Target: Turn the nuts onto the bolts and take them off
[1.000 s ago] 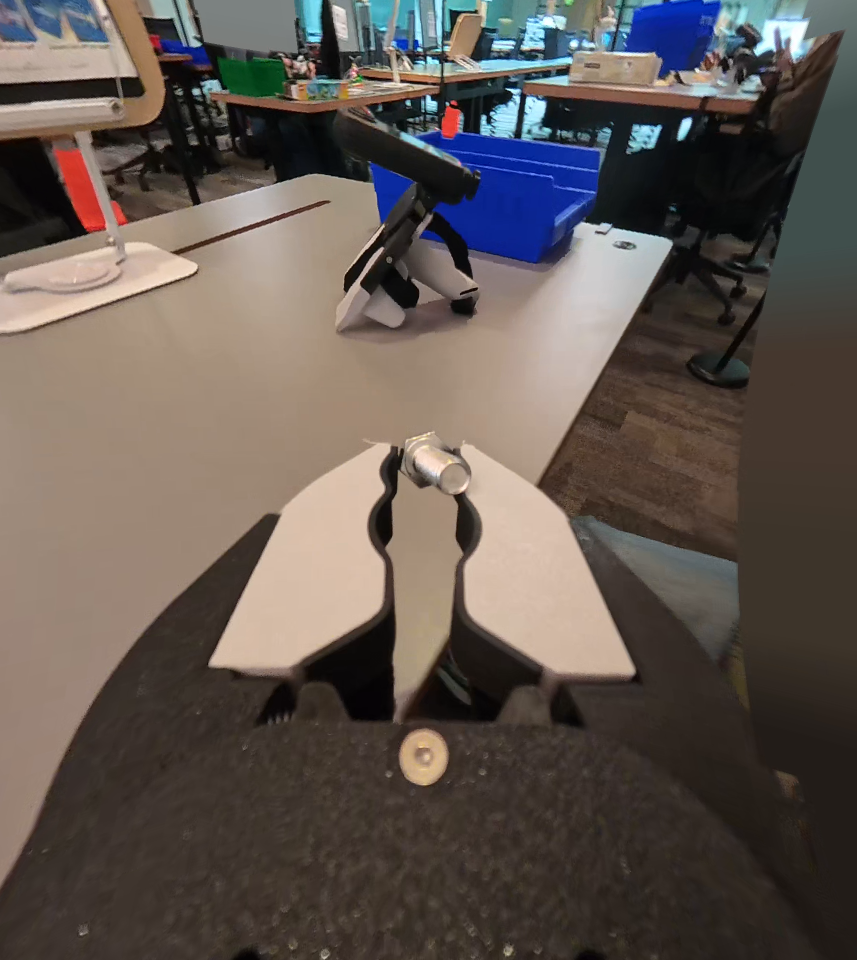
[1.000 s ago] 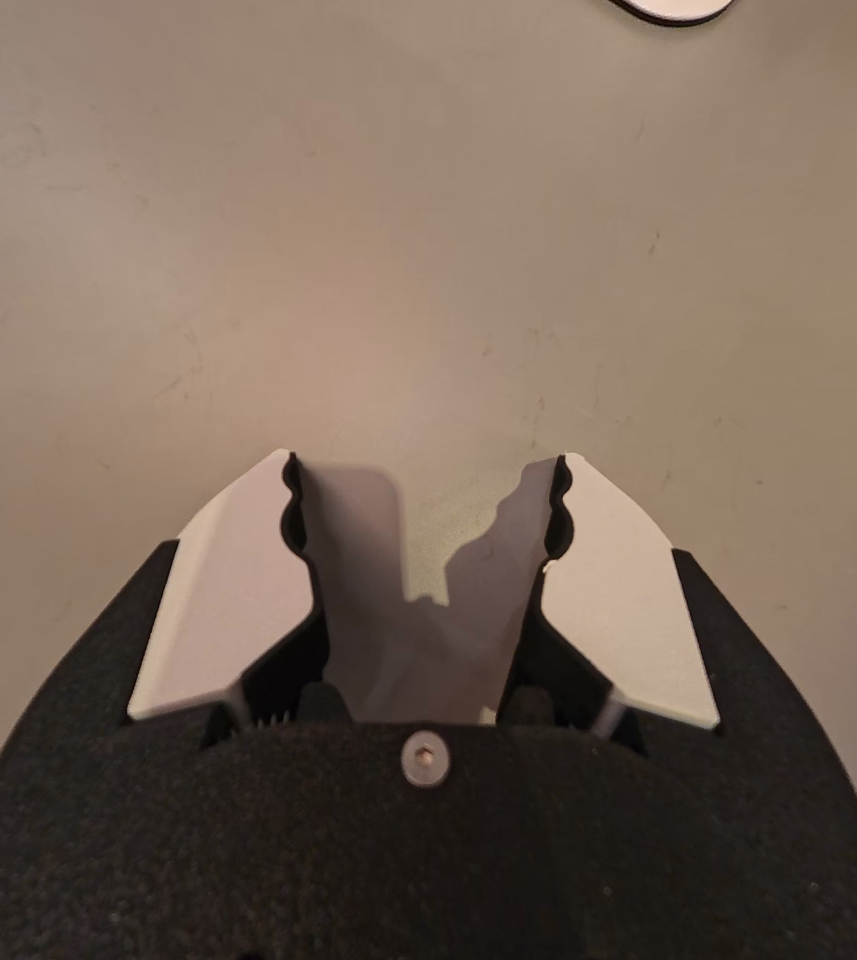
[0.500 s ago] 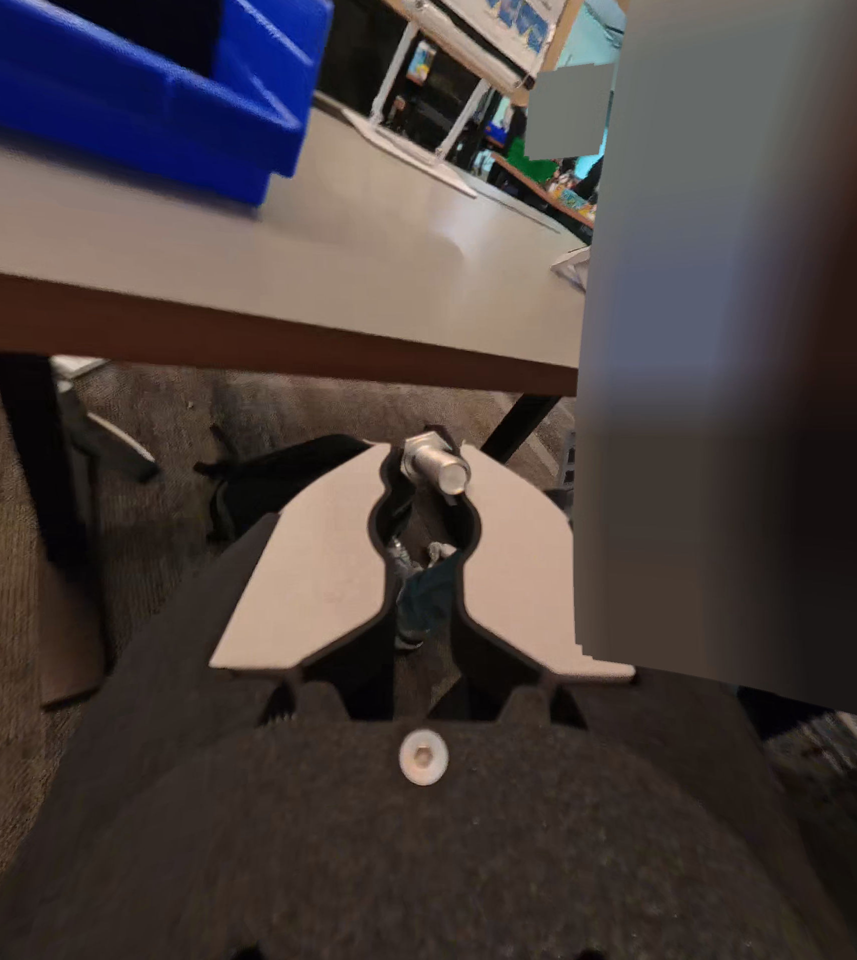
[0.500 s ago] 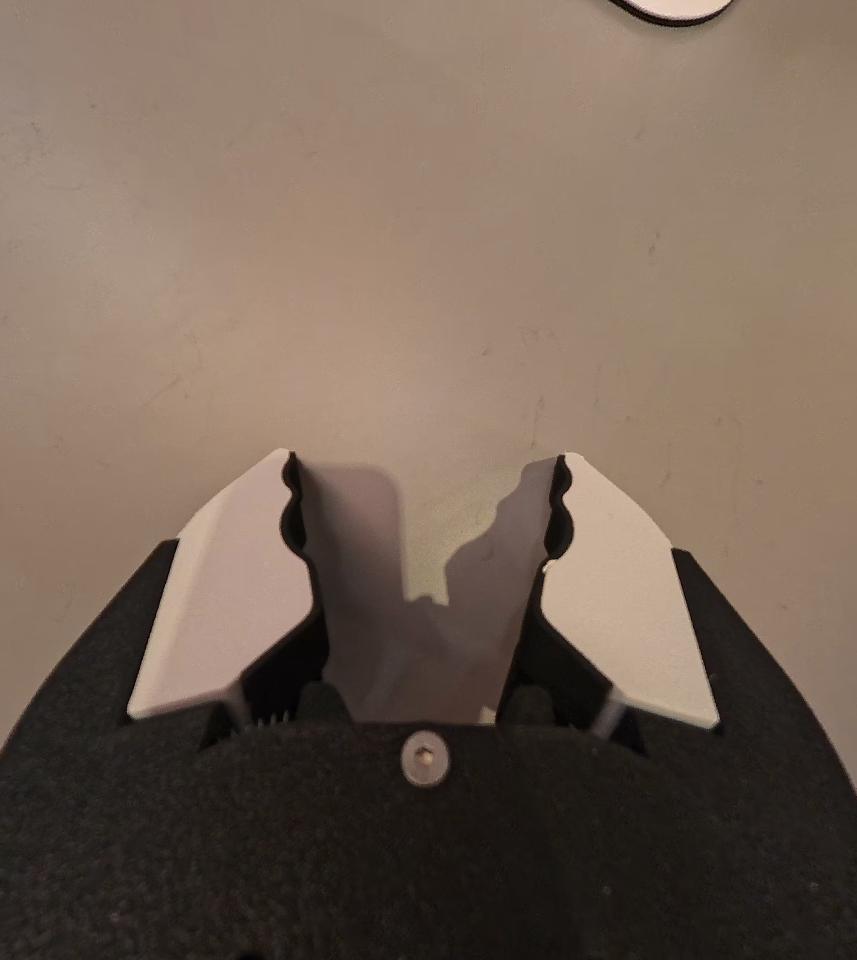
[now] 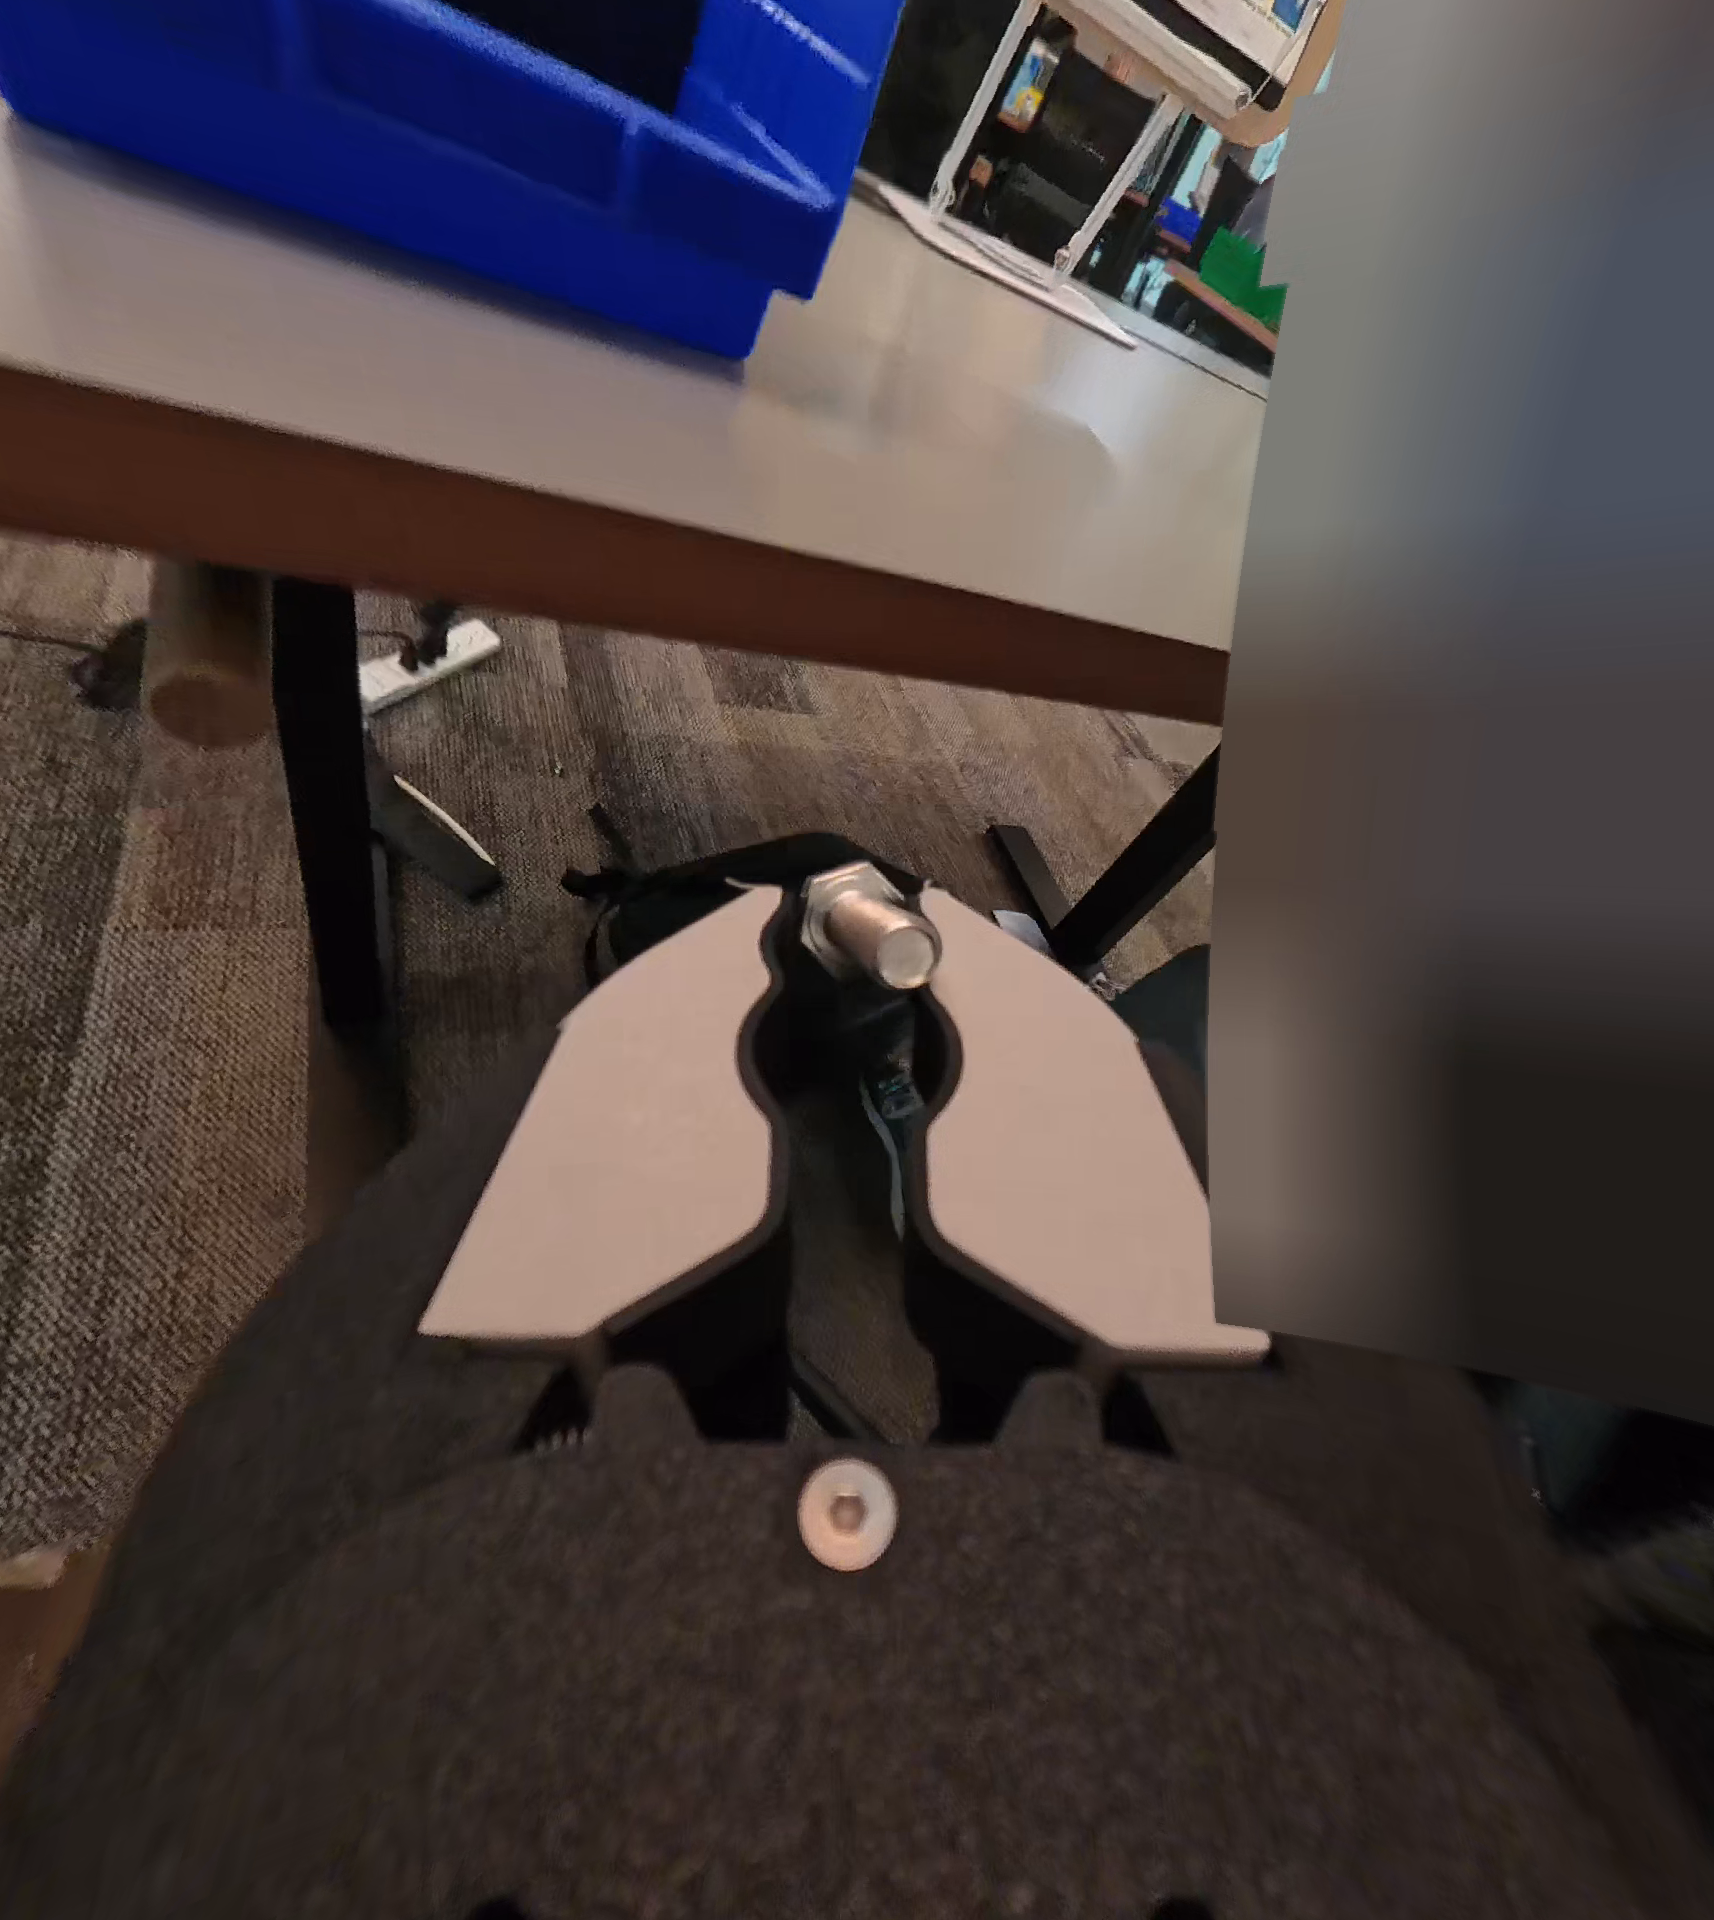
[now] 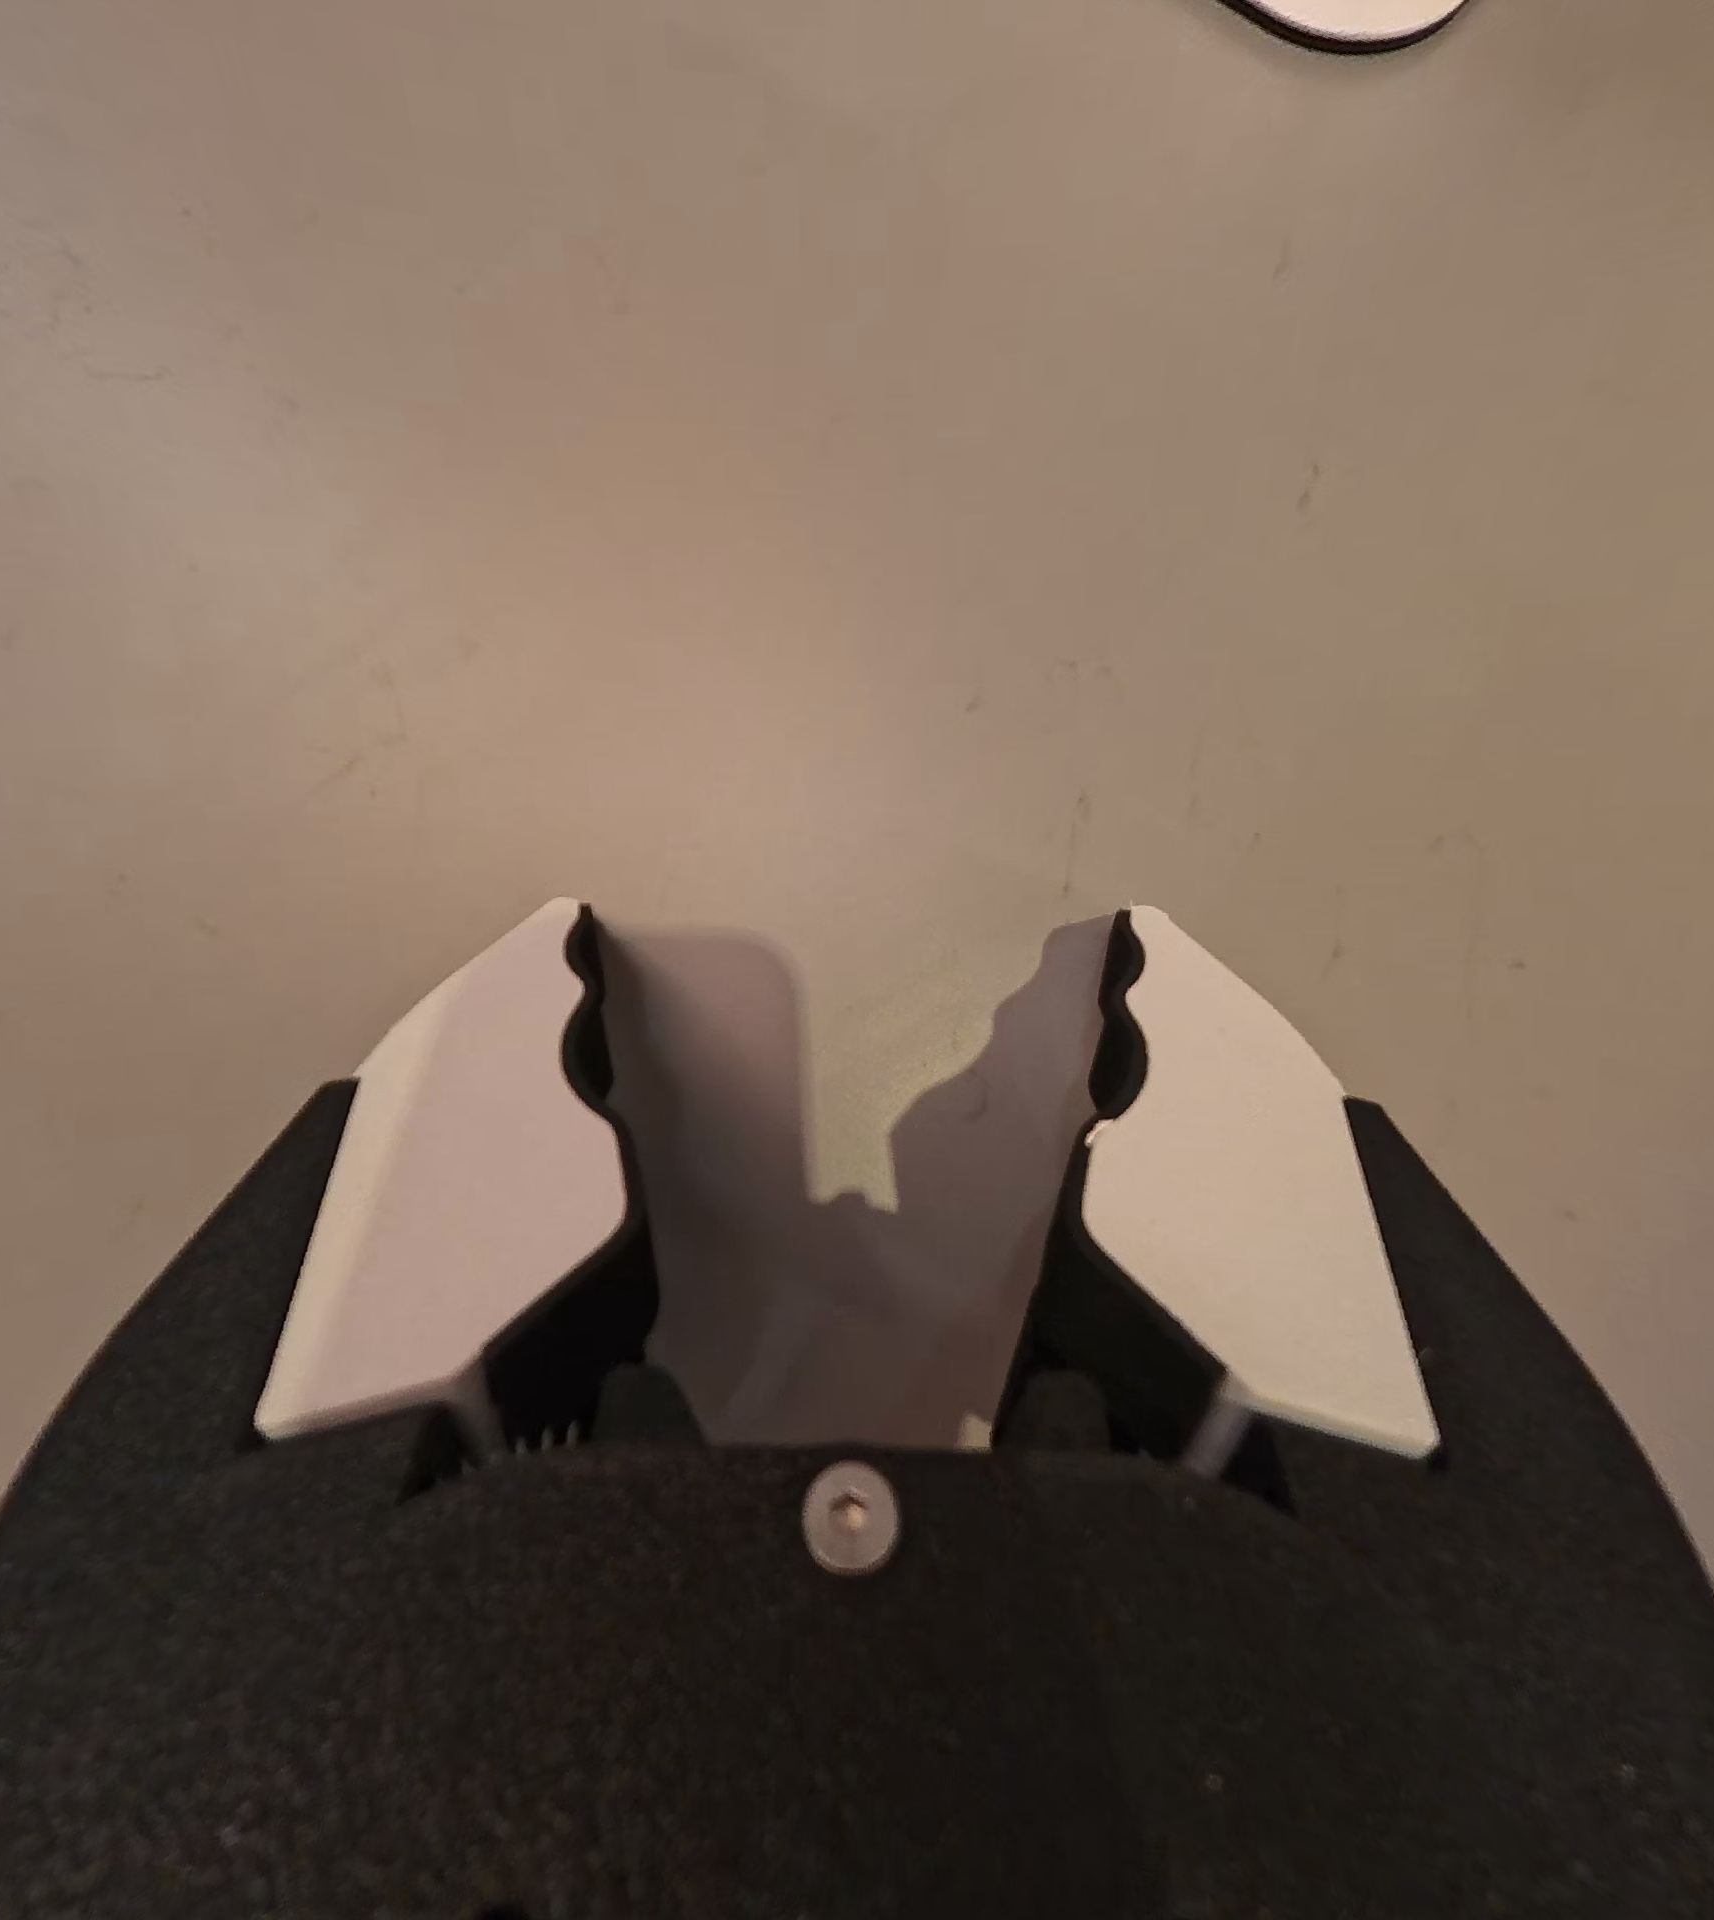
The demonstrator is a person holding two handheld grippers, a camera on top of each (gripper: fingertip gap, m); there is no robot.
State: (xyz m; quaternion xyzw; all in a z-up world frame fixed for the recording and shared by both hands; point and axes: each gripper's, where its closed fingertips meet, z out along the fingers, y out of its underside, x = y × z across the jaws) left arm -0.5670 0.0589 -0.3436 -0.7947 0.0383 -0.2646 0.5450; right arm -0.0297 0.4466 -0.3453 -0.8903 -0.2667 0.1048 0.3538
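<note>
My left gripper (image 5: 848, 920) is shut on a silver bolt (image 5: 879, 940) at its fingertips. The bolt's hex head sits between the tips and its shank points back toward the camera. The gripper is held off the table's side, below the level of the tabletop, over carpet. No nut shows on the bolt. My right gripper (image 6: 853, 920) is open and empty, pointing down at the bare grey tabletop (image 6: 832, 468), close above it or resting on it.
A blue plastic bin (image 5: 437, 135) stands on the grey table (image 5: 520, 436) near its brown edge. A black table leg (image 5: 323, 800) and a power strip (image 5: 427, 660) show under the table. A white disc's edge (image 6: 1341, 16) lies at the top of the right wrist view.
My left gripper swung with the bolt from above the tabletop down past the table's edge and now faces the table's side and the floor. The right gripper has not moved.
</note>
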